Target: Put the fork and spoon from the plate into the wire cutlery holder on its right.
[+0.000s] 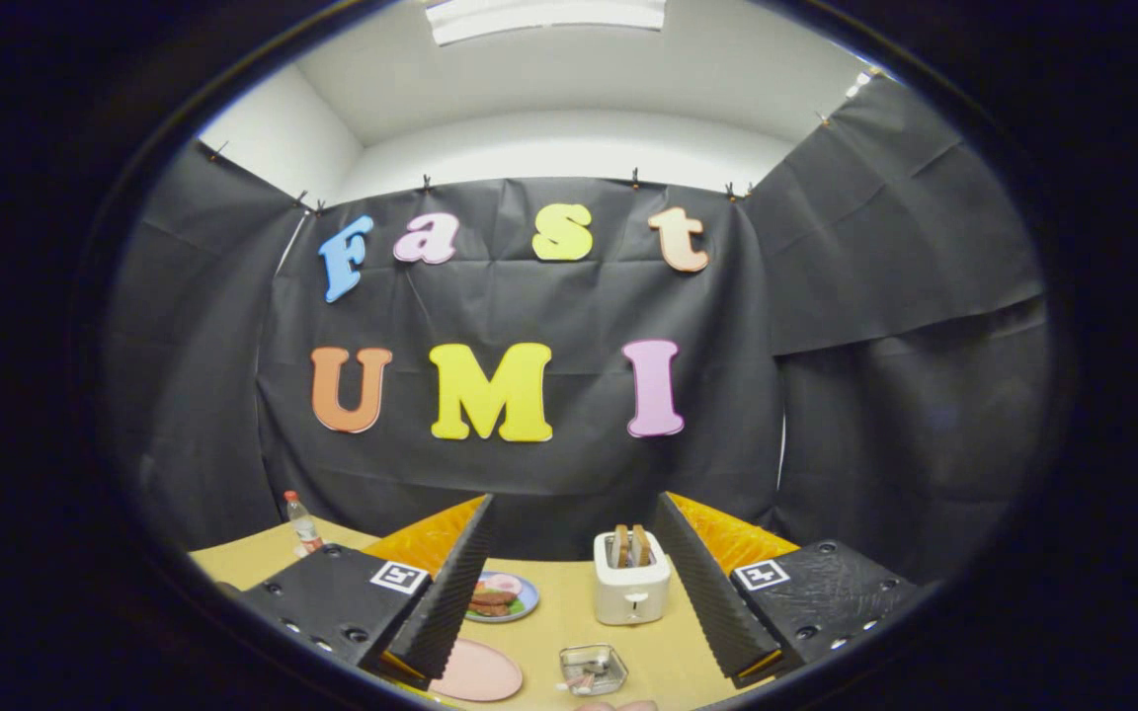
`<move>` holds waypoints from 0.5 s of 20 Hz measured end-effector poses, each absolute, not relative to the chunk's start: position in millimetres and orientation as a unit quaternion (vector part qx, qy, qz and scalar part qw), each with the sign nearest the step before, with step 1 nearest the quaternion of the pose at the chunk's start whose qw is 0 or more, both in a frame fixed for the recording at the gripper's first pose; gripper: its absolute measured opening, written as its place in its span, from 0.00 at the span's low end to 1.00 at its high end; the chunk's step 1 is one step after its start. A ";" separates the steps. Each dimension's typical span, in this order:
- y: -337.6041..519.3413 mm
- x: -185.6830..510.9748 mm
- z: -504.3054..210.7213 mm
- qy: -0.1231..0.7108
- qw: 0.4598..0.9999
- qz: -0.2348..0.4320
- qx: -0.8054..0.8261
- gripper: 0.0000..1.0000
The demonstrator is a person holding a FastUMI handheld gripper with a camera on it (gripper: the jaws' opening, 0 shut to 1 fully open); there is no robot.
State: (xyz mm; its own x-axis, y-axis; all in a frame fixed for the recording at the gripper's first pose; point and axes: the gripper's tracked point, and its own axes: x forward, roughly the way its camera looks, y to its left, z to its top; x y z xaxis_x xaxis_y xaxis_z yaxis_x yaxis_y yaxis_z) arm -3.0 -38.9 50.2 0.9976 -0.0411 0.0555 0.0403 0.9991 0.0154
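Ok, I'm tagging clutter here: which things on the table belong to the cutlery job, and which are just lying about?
Job: pink plate; metal cutlery holder on its right; hand-held gripper, fingers open.
Lying about: toaster with toast; plate of food; bottle.

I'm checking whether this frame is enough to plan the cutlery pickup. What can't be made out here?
- Pink plate: partly hidden by the open gripper's left finger; no cutlery discernible on it.
- Small metal tray: contents too small to identify.
- Plate of food: partly behind that finger.
- Small bottle: too small for detail.
- White toaster: clear.
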 end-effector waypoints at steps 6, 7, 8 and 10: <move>-41.6 -3.9 53.8 -0.029 0.999 -0.021 0.019 0.96; -41.8 -4.9 53.0 -0.027 0.999 -0.020 0.020 0.96; -42.9 -5.7 53.6 -0.027 0.999 -0.020 0.019 0.96; -43.8 -5.1 52.9 -0.025 0.999 -0.020 0.020 0.96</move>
State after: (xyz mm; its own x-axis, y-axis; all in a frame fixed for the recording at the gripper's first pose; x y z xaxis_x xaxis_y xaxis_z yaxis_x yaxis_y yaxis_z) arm -5.1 -43.8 52.9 0.9980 -0.0406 0.0494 0.0386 0.9984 0.0413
